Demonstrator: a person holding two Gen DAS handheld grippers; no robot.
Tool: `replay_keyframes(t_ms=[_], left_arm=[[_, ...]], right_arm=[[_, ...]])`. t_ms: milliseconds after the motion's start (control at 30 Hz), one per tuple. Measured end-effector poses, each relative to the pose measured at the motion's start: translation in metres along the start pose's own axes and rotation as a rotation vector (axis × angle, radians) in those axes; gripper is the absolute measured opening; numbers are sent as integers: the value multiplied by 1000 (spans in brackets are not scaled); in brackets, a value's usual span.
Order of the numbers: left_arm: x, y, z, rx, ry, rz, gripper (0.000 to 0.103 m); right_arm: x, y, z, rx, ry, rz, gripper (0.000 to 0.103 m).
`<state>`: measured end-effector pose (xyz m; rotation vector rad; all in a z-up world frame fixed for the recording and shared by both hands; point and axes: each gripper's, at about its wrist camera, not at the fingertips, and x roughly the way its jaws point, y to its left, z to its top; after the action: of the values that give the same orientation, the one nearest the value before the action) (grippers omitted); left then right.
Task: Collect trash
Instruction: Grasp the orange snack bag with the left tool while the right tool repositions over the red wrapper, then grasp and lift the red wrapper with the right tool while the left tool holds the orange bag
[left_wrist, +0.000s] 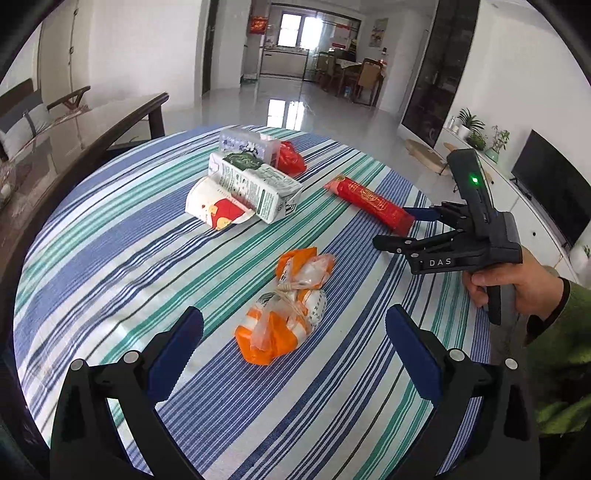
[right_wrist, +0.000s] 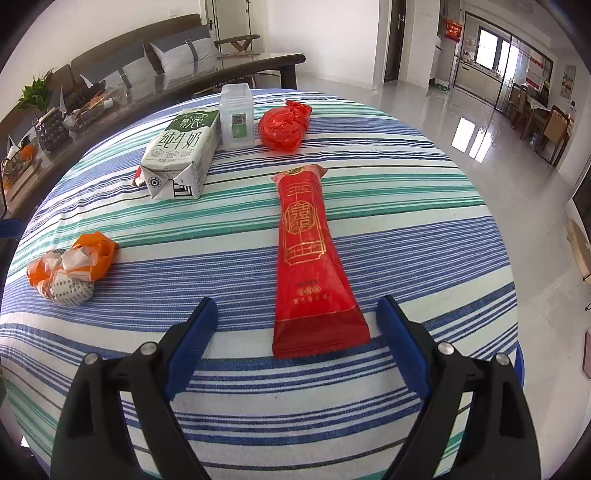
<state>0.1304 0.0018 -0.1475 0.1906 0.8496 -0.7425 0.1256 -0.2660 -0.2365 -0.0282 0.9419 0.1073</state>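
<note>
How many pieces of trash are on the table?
6: orange wad nearest, red wrapper right, milk carton, flattened cup by it, clear box, red bag far side. More may hide behind.

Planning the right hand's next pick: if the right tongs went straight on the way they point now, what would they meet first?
Most likely the long red wrapper. Its near end lies between the open right tongs, untouched, on the striped tablecloth. Depth is unclear, so they might hit cloth just short of it.
</note>
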Motion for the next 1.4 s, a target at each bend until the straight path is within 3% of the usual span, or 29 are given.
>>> replay_keyframes(t_ms=[167, 300, 367, 500, 567, 700, 867, 967, 1067, 1133, 1400], left_arm=[[-4, -14, 14, 153, -30, -44, 98], [11, -25, 17, 264, 3, -103, 98], [26, -34, 14, 333, 38, -69, 98], [60, -41, 4, 452, 110, 88, 98], [71, -34, 2, 439, 135, 120, 98], [77, -19, 4, 357, 155, 95, 96], [80, -16, 7, 320, 174, 79, 57], [82, -12, 11, 273, 170, 109, 52], [82, -7, 14, 217, 160, 127, 51], [78, -4, 16, 171, 145, 129, 51], [58, 2, 29, -10, 85, 113, 51]], right_arm=[[2, 0, 0, 0, 2, -8, 87], [2, 0, 0, 0, 2, -7, 87], [2, 0, 0, 0, 2, -7, 87], [2, -2, 0, 5, 1, 0, 87], [2, -4, 1, 12, 6, 17, 87], [1, -9, 22, -4, 74, 60, 87], [11, 4, 55, -120, 175, 50, 82], [24, 5, 69, -117, 228, 38, 75], [33, -3, 72, -72, 262, 60, 56], [31, -5, 70, -59, 254, 68, 26], [-10, -16, 64, 13, 160, 126, 20]])
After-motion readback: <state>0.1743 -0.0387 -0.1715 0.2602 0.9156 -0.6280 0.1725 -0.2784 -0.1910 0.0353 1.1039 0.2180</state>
